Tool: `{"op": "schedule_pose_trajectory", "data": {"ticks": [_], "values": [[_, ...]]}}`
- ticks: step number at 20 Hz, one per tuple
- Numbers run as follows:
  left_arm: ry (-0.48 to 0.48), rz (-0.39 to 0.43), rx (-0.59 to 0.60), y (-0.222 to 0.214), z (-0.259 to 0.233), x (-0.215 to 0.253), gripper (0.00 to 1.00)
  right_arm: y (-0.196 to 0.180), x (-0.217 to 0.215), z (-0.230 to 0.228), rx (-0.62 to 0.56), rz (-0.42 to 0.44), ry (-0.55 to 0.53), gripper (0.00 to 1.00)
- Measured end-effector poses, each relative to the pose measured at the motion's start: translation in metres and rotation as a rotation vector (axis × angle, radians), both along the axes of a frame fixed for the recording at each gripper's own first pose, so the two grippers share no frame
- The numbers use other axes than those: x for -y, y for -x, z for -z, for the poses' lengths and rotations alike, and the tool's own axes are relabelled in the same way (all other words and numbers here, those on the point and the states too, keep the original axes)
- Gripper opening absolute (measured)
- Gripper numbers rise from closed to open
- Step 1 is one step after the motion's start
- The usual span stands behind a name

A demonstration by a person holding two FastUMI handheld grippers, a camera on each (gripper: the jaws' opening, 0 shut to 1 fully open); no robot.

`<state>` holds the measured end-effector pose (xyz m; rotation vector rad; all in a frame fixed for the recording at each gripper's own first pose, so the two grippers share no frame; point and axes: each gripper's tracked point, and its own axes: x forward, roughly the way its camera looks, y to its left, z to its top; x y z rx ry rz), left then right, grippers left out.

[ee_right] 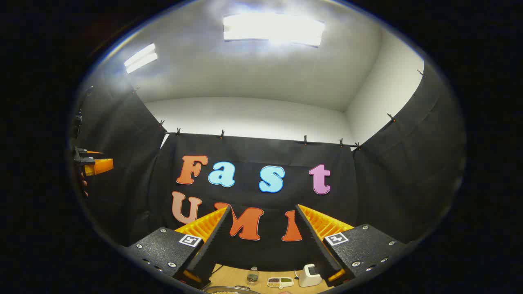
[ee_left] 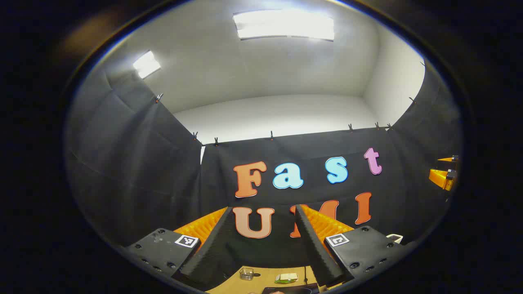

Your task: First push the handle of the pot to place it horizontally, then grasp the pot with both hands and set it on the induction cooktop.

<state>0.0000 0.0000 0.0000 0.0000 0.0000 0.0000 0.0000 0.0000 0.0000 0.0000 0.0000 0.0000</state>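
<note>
Both grippers up high & level, we're facing the booth's cloth wall. Left gripper (ee_left: 263, 210) spread wide, nothing between its fingers; right gripper (ee_right: 261, 210) same, wide apart, empty. Pot (ee_right: 229, 290): just a sliver of rim at the bottom edge of right gripper view, on the wooden table (ee_right: 237, 275), w/ a small jar (ee_right: 253, 276) & white device (ee_right: 309, 275) behind it. Cooktop's dark edge (ee_left: 291, 289) sits low in left gripper view.

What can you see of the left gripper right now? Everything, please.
The left gripper has two fingers standing wide apart, open and holding nothing. Each finger has a ribbed orange side and a dark, textured inner pad, and is fixed to a black block with screws and a square black-and-white marker. It points at the booth wall, raised above the wooden table. In the right gripper view it shows at the far left edge.
</note>
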Motion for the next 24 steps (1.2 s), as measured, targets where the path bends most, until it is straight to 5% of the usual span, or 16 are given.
{"op": "schedule_pose_trajectory", "data": {"ticks": [24], "values": [[0.028,0.002,-0.033,-0.011,0.037,0.002,0.98,0.008,-0.032,0.069,-0.198,-0.154,-0.105,0.94]]}}
